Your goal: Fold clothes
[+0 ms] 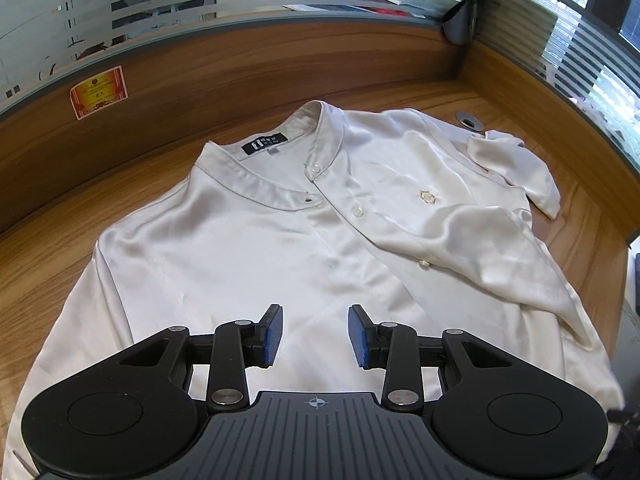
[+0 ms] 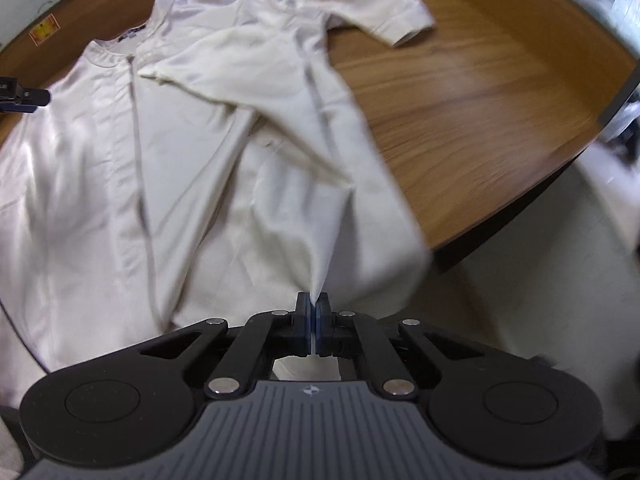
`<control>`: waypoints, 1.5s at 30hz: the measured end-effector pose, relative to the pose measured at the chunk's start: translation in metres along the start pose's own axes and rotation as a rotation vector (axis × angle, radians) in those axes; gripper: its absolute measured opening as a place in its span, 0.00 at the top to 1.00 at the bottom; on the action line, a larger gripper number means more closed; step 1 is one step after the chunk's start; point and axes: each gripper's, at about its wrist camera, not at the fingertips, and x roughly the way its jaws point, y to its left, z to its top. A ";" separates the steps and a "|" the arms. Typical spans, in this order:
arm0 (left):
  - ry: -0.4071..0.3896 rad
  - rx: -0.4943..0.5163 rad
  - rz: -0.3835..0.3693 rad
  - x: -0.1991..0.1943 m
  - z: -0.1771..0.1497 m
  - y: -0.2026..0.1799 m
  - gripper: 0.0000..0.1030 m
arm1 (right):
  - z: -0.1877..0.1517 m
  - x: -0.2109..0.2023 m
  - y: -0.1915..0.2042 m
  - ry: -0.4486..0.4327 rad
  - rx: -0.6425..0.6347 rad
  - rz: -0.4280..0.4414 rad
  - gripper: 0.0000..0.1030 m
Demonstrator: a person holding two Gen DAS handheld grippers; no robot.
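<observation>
White satin shirt (image 1: pixel 248 248) on wooden desk (image 2: pixel 480 120): right gripper (image 2: pixel 313 312) clamped on its pinched fabric; left gripper (image 1: pixel 316 334) spread wide, holding nothing.

Cream satin shirt (image 1: pixel 224 248) lies front-up on the wooden desk (image 1: pixel 480 92), collar far, one side pulled up into a ridge.

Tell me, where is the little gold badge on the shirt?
In the left wrist view, the gold badge sits on the shirt chest, right of the buttons, below the collar.
</observation>
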 end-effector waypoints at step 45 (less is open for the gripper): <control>-0.002 0.076 -0.026 0.119 0.095 -0.029 0.65 | 0.043 0.026 -0.002 -0.048 -0.058 -0.067 0.66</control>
